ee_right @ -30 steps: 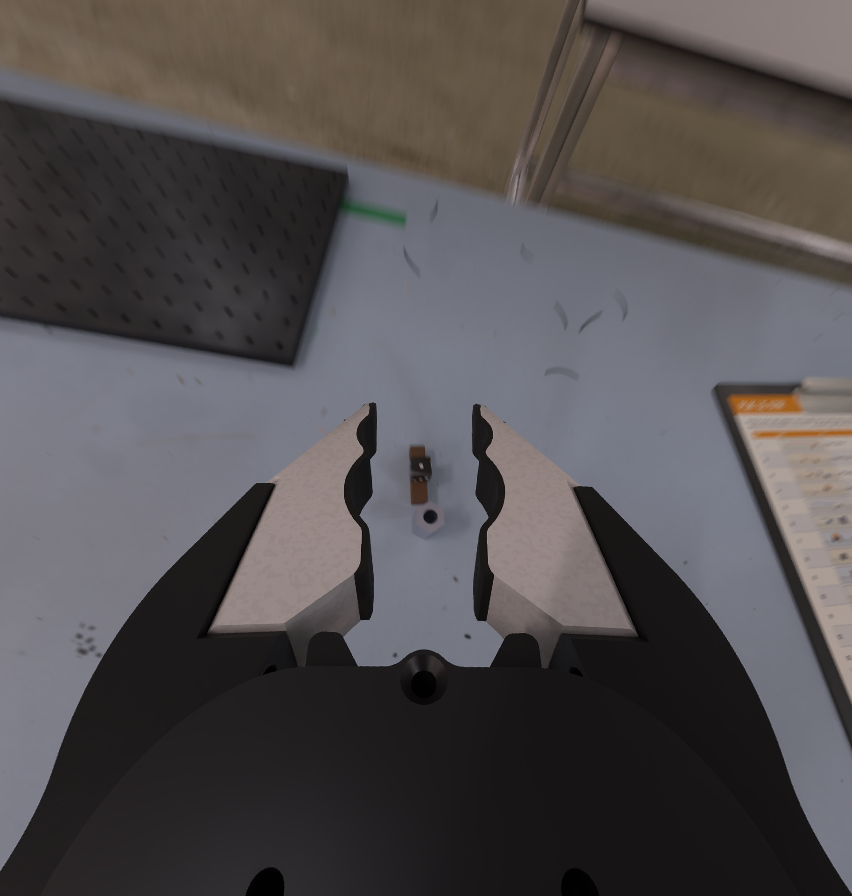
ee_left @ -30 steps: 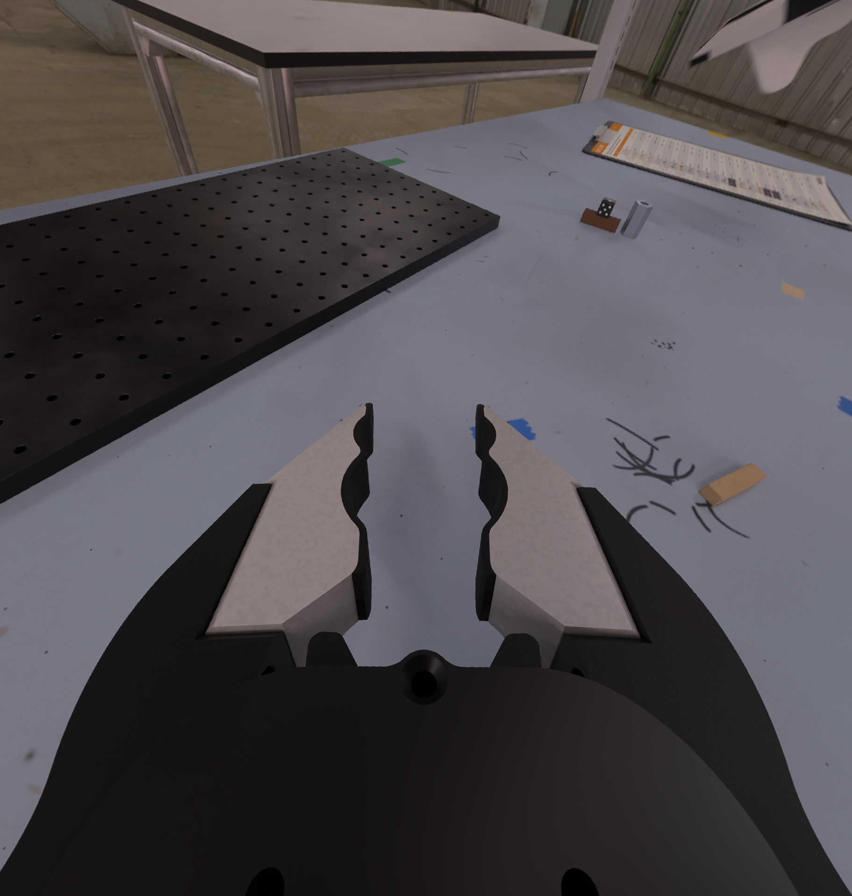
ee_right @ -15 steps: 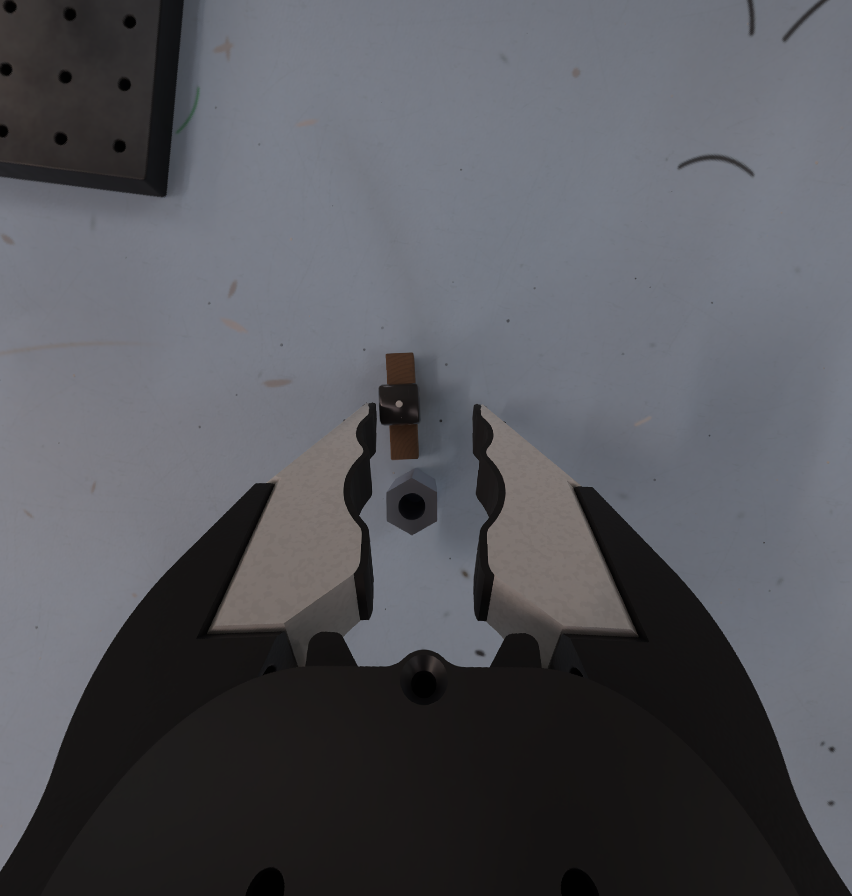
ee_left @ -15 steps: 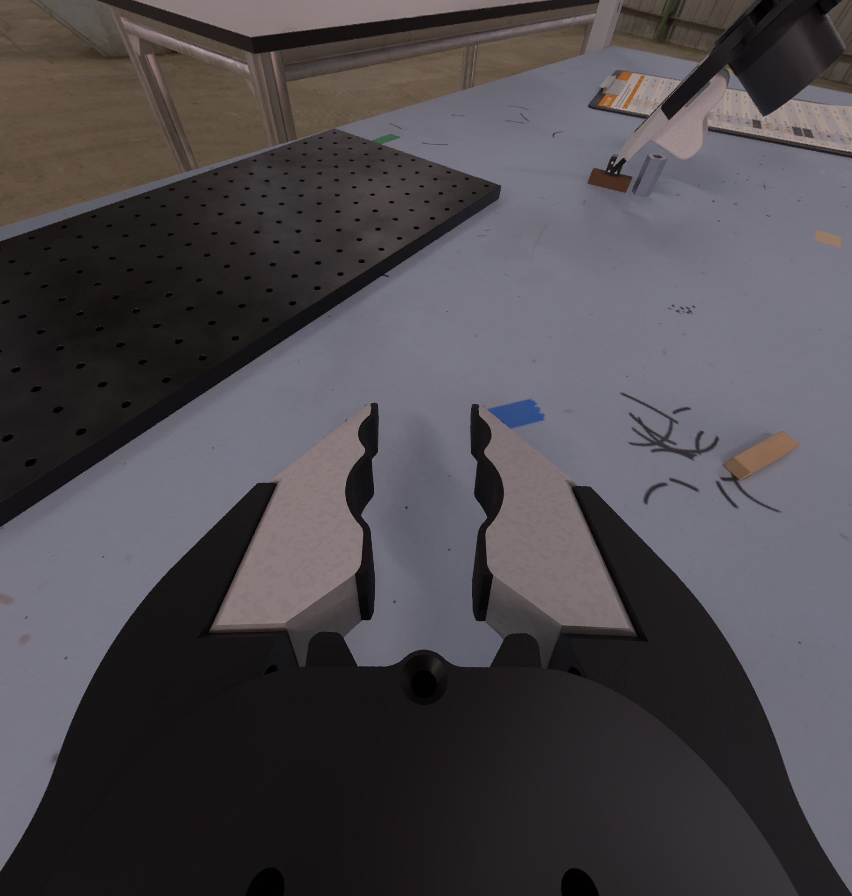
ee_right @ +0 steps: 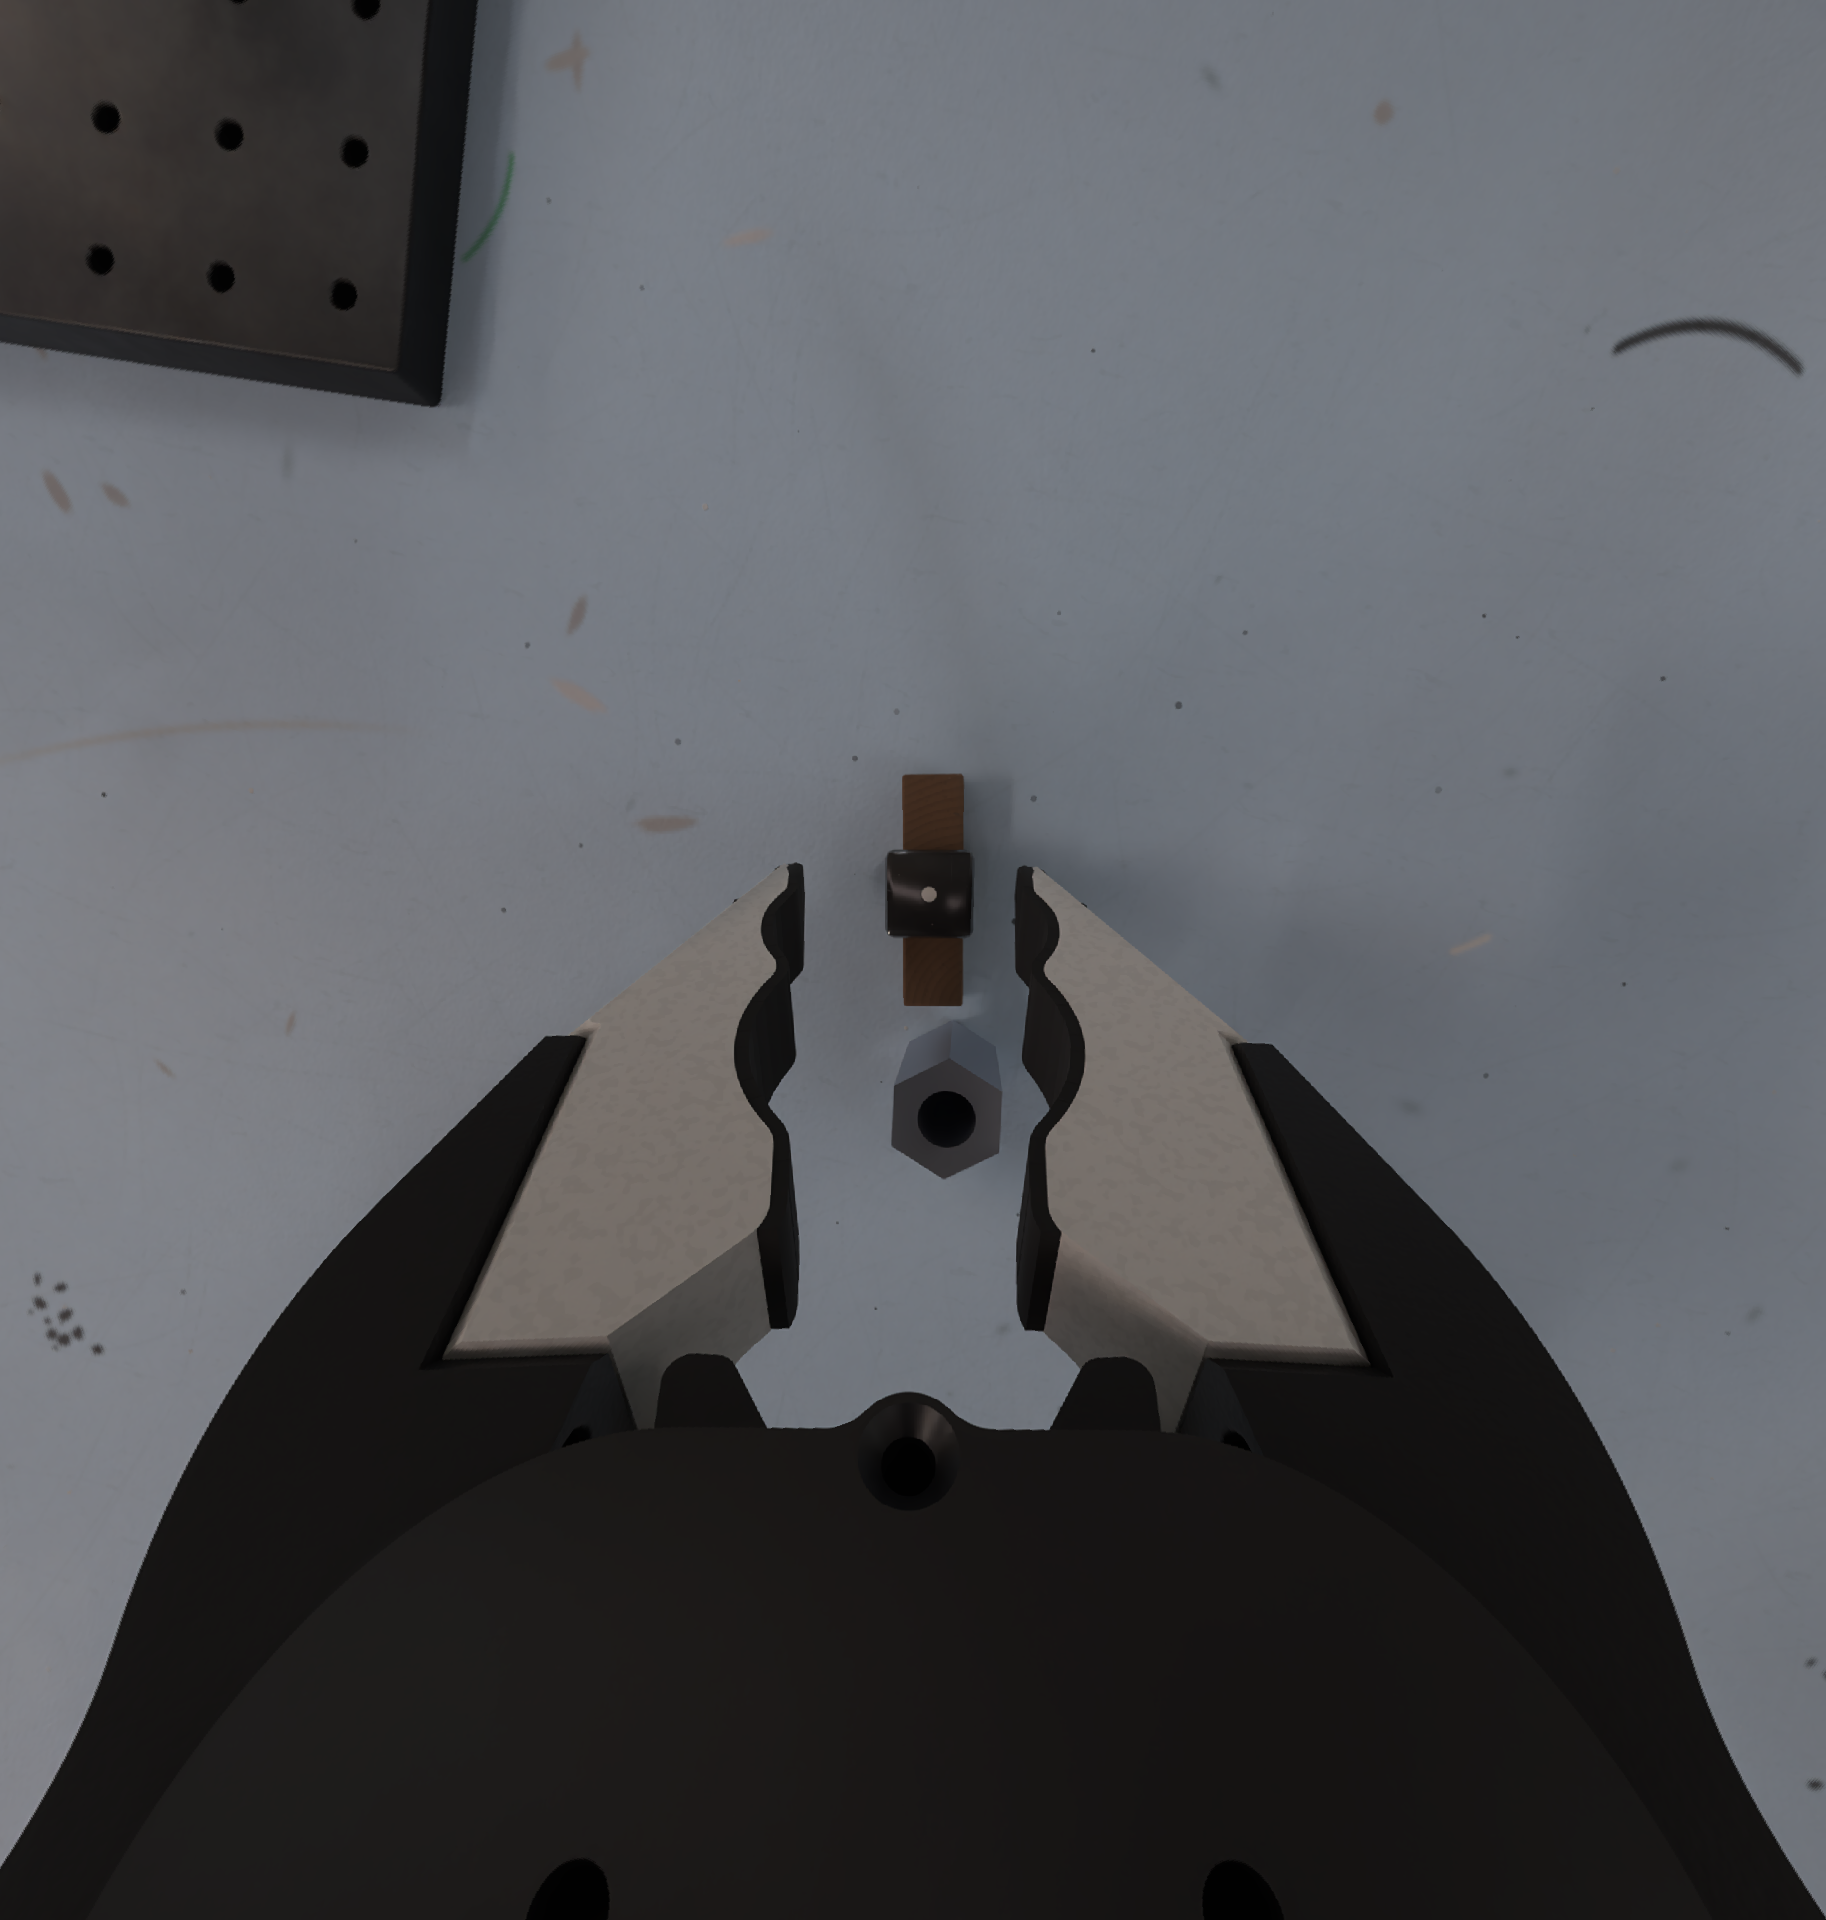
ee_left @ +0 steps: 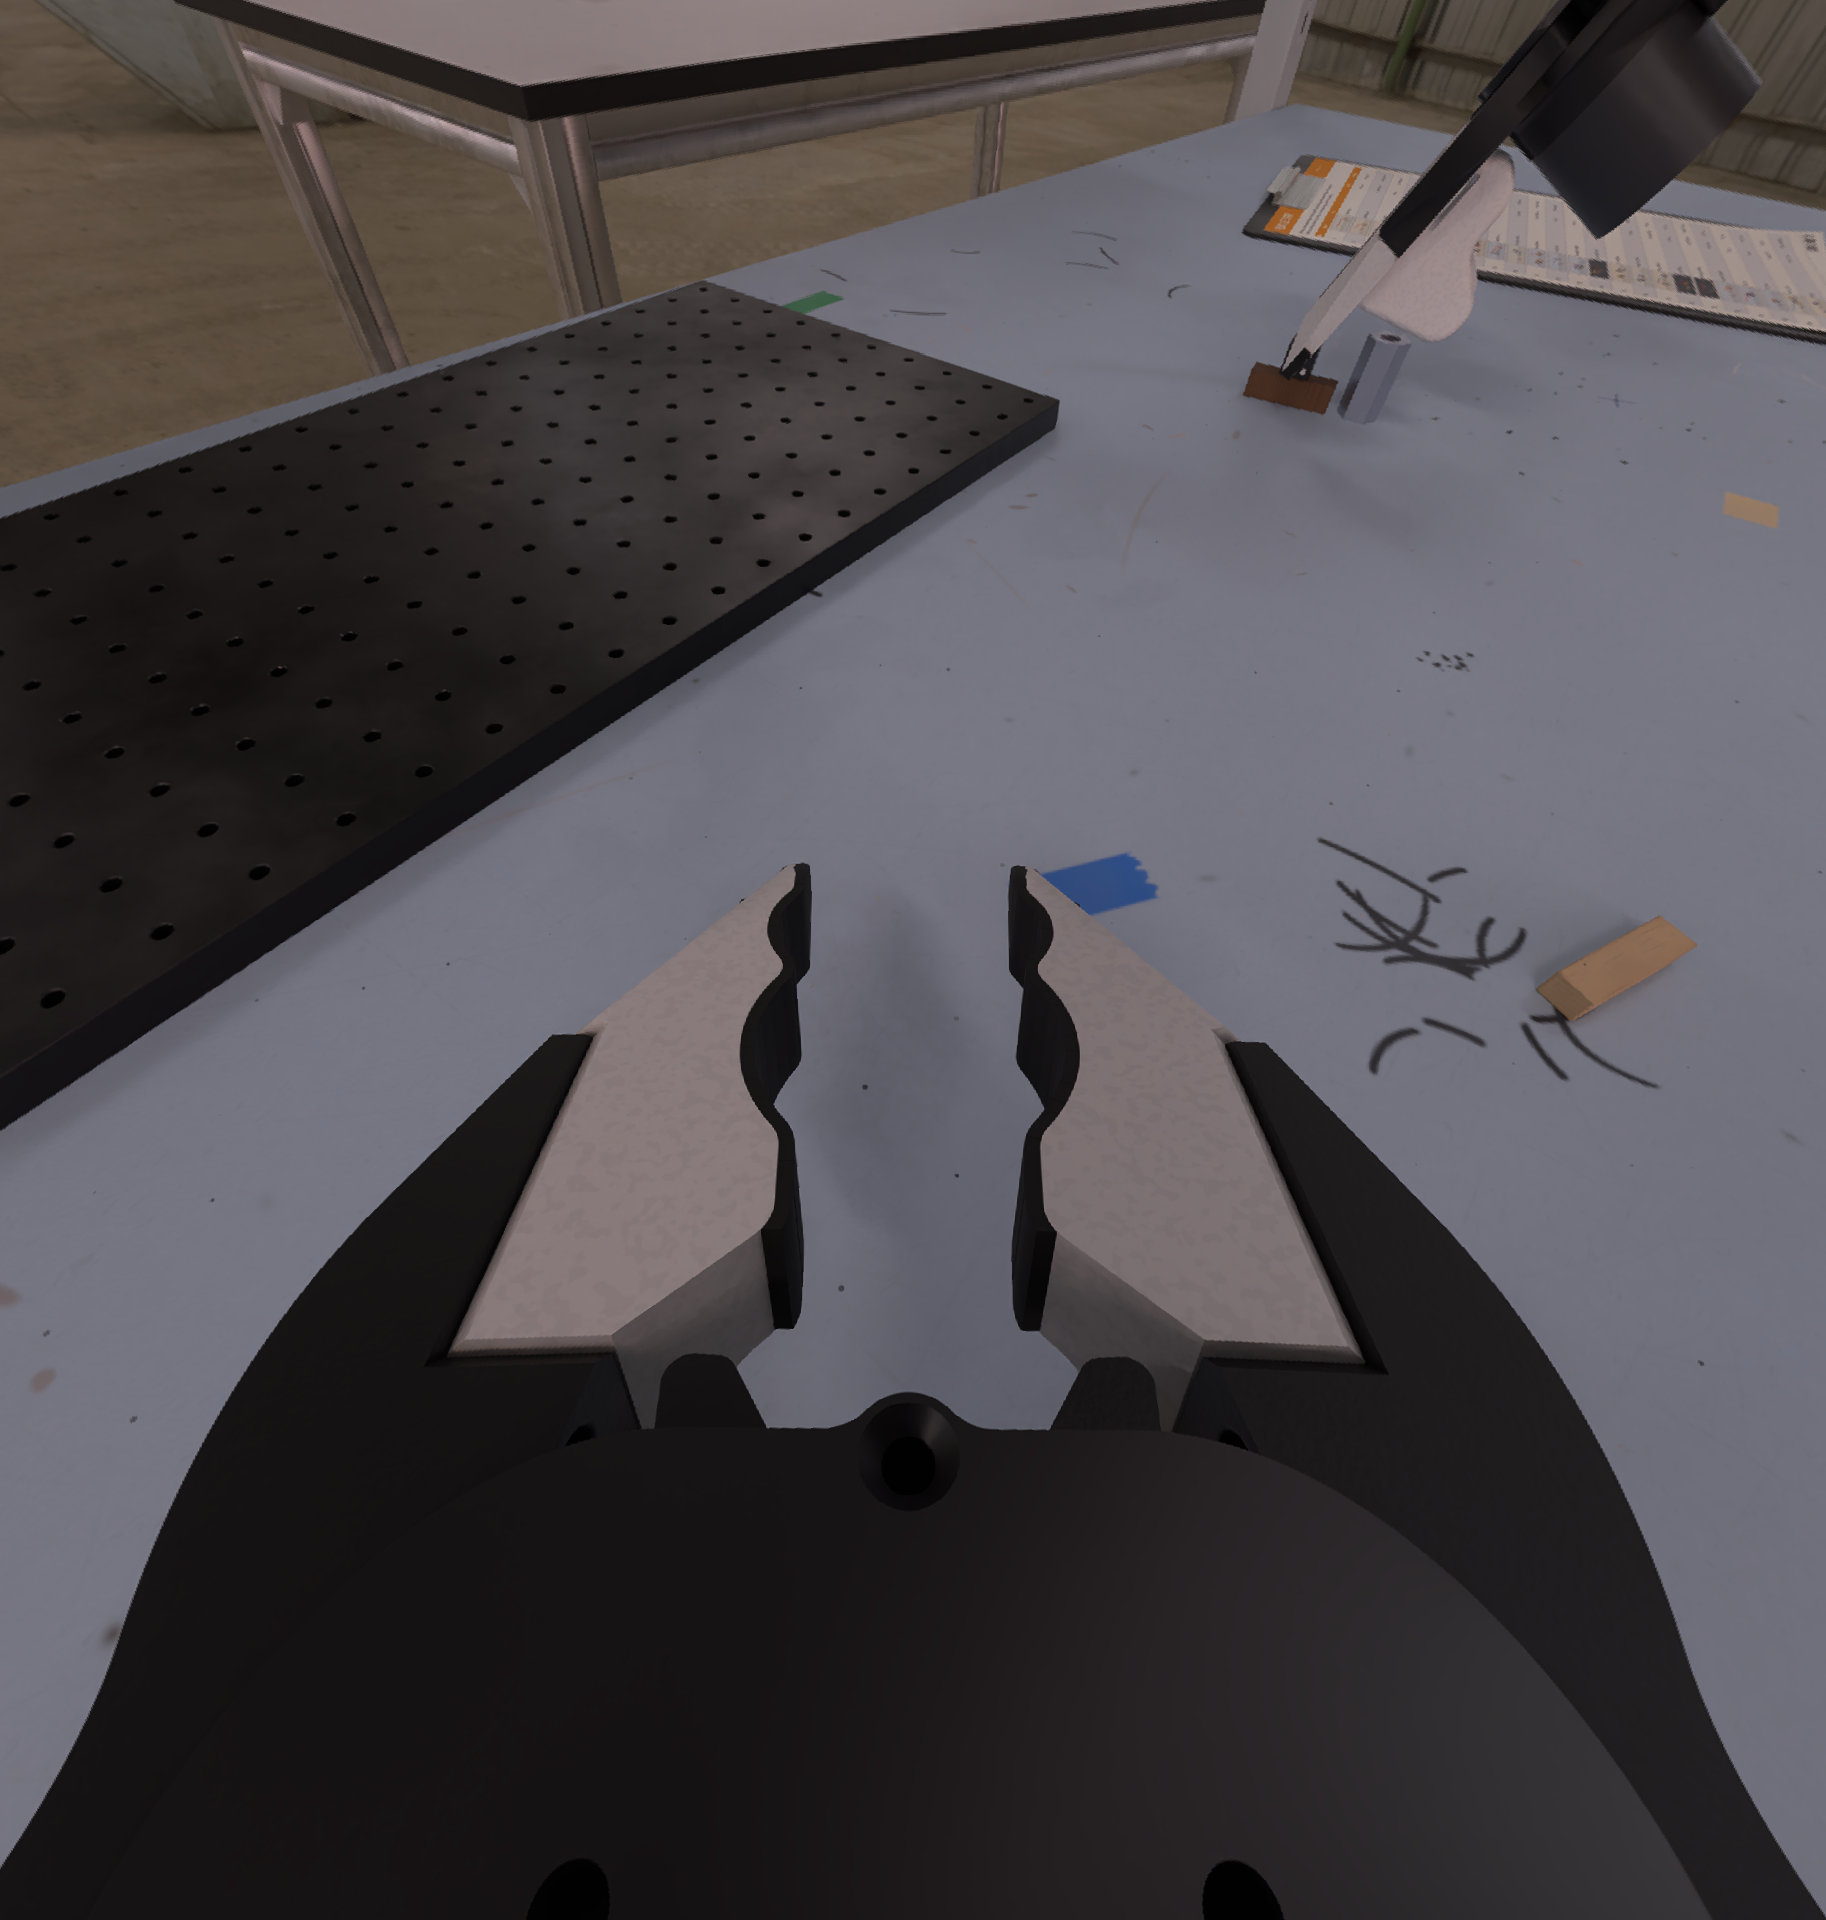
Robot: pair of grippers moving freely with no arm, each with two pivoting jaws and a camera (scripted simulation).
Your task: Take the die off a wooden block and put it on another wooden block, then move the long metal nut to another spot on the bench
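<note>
In the right wrist view I look straight down on a small black die (ee_right: 928, 894) sitting on a dark brown wooden block (ee_right: 933, 810). My right gripper (ee_right: 909, 883) is open, with the die between its fingertips and a gap on each side. The long metal nut (ee_right: 945, 1117) stands upright just behind the block, between the fingers. In the left wrist view the right gripper (ee_left: 1304, 358) points down at the dark block (ee_left: 1291, 387) beside the nut (ee_left: 1374, 376). A light wooden block (ee_left: 1615, 966) lies at the right. My left gripper (ee_left: 909, 883) is open and empty over the bench.
A black perforated board (ee_left: 369, 623) covers the left of the bench; its corner shows in the right wrist view (ee_right: 192, 187). A clipboard (ee_left: 1636, 260) lies at the far right. A blue tape patch (ee_left: 1106, 883) and dark scribbles (ee_left: 1428, 935) mark the bench. Another table (ee_left: 680, 52) stands beyond.
My right gripper has come down over the block and shifted left, so the die now sits centred between its fingertips. The left gripper has drifted slightly.
</note>
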